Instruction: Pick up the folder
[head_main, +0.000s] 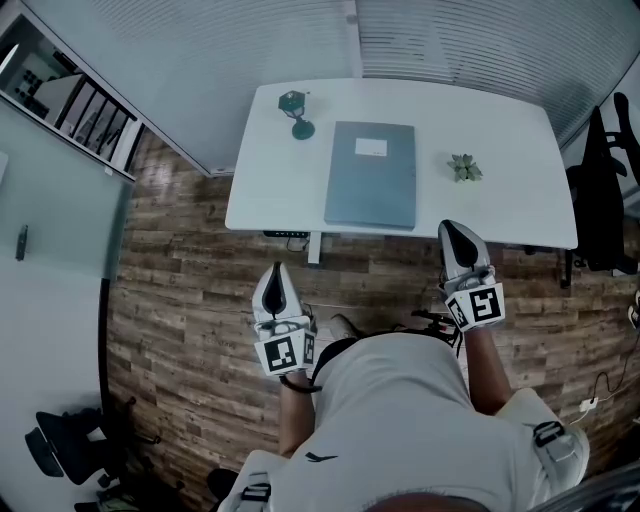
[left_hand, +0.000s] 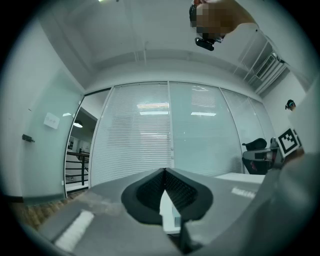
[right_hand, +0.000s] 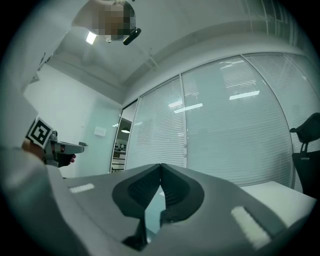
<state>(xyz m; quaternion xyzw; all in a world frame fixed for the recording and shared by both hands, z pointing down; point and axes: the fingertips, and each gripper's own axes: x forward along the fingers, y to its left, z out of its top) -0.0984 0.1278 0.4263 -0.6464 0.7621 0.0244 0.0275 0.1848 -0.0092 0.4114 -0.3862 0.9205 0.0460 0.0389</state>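
Note:
A grey-blue folder (head_main: 371, 175) with a white label lies flat on the white table (head_main: 270, 200), near its front edge. My left gripper (head_main: 275, 283) hangs over the wooden floor, short of the table and left of the folder, jaws shut and empty. My right gripper (head_main: 457, 240) sits at the table's front edge, just right of the folder's near corner, also shut on nothing. In the left gripper view the closed jaws (left_hand: 164, 172) point level at the window blinds. In the right gripper view the closed jaws (right_hand: 161, 167) point the same way.
A small green desk lamp (head_main: 296, 113) stands at the table's back left. A little potted plant (head_main: 465, 168) sits right of the folder. A black office chair (head_main: 603, 190) stands beyond the table's right end. Shelving (head_main: 85, 105) lines the left wall.

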